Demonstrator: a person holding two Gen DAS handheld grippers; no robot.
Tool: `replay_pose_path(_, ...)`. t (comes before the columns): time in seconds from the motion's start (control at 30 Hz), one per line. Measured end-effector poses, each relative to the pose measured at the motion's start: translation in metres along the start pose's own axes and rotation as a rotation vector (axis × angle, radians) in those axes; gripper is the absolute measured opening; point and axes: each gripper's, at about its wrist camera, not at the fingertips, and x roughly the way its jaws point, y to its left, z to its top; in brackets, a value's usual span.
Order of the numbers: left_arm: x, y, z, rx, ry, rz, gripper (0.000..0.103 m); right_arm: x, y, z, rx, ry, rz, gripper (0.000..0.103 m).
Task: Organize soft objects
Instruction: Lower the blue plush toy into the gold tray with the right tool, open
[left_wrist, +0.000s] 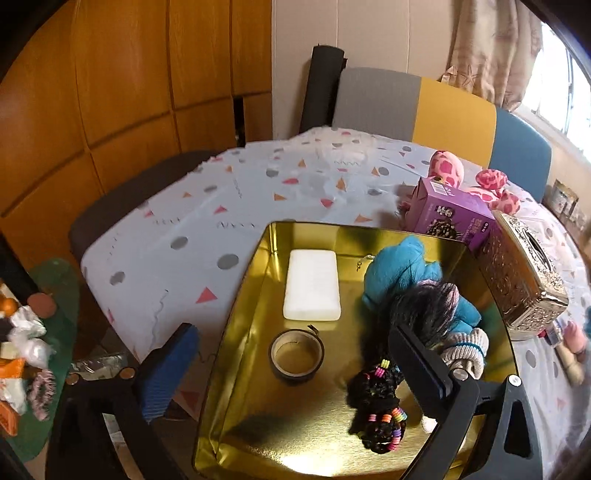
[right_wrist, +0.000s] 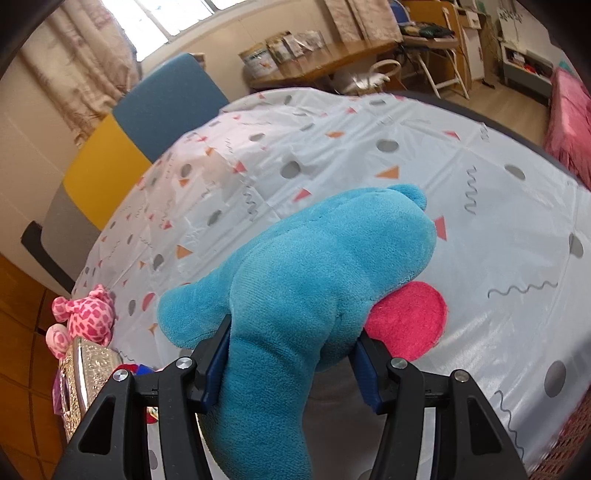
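In the left wrist view a gold tin box sits on the table. It holds a white foam block, a tape roll, a teal plush, a black fuzzy item, a knitted piece and a black yarn doll with coloured beads. My left gripper is open and empty above the box. In the right wrist view my right gripper is shut on a blue plush toy with a pink round part, held above the tablecloth.
A pink spotted plush, a purple carton and an ornate silver tissue box stand by the tin. Chairs line the table's far side. Clutter lies on a green mat at left.
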Motion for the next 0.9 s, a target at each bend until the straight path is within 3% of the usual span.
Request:
replay_pose_path(0.1, -0.005, -0.005, 0.0, 0.024, -0.018, 0.029, 0.103, -0.004, 0.006, 0.0, -0.026, -0.013, 0.028, 0.058)
replay_pose_path(0.57, -0.002, -0.002, -0.009, 0.016, 0.009, -0.004, 0.103, -0.029, 0.049, -0.027, -0.155, 0.008, 0.161, 0.058)
replay_pose_path(0.77, -0.001, 0.001, -0.011, 0.009, 0.016, -0.013, 0.103, -0.065, 0.106, -0.041, -0.3, -0.011, 0.319, 0.058)
replay_pose_path(0.9, 0.0, 0.007, -0.011, -0.003, 0.019, -0.008, 0.103, -0.088, 0.17, -0.07, -0.482, 0.005, 0.453, 0.058)
